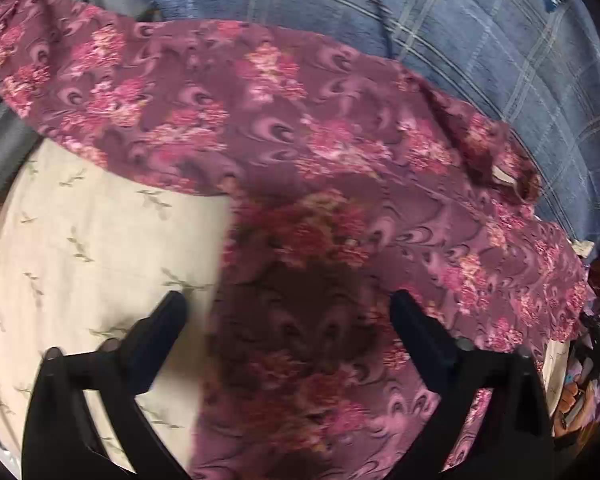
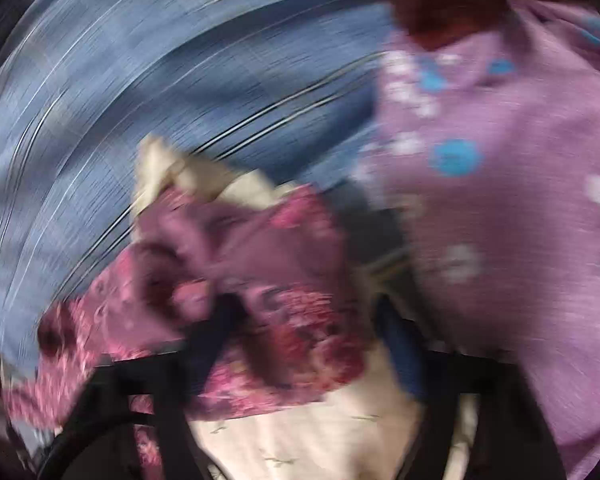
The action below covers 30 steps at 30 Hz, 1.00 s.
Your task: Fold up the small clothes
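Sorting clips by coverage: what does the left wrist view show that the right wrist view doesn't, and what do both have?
Left wrist only: the left hand-held gripper, open, above the spread floral cloth, and a grey garment at the left edge.

Right wrist only: a lilac garment with blue dots, and the floral cloth bunched around the right hand-held gripper's fingers; blur hides whether they grip it.

Both: the floral cloth, the cream cloth and the blue plaid cover.

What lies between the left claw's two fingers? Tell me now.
Left wrist view: the open left claw frames the maroon floral garment, shadowed, with cream leaf-print cloth at its left finger.
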Tool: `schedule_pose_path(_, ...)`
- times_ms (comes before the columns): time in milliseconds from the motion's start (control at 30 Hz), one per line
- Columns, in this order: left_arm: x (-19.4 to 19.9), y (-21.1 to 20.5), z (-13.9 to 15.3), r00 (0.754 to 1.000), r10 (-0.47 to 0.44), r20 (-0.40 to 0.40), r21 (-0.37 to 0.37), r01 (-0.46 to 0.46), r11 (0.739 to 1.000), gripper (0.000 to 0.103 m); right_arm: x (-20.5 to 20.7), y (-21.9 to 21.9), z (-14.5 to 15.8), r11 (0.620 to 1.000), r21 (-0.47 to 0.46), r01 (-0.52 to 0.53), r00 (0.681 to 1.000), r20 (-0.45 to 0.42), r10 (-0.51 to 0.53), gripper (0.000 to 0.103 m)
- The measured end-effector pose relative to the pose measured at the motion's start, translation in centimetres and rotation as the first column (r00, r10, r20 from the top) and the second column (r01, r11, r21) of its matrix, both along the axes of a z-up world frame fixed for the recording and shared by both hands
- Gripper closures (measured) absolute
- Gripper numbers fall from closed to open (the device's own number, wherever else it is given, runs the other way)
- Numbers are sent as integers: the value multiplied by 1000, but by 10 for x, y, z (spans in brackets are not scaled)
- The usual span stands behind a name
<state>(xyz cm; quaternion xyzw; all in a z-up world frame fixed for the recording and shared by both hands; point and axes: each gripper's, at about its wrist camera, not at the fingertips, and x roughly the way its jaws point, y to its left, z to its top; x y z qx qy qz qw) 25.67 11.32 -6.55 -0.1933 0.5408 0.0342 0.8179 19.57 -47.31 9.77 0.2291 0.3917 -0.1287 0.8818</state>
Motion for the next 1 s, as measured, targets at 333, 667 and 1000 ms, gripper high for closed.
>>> schedule_pose_path(333,-5,-14,18,998,-18,64,110,11,994,51,-55,-21,82,934,-270,233,949,274,-157,95)
schedule_pose_path(667,15,12,43,997,16,74,28,-18,999,28,-24,-72,41,997,-22,69,985,157,-64,33)
schedule_pose_path(1000,45,-7,0,998,-7,-55,180,16,984,23,24,-22,28,939,-337,-66,997,17,76,92)
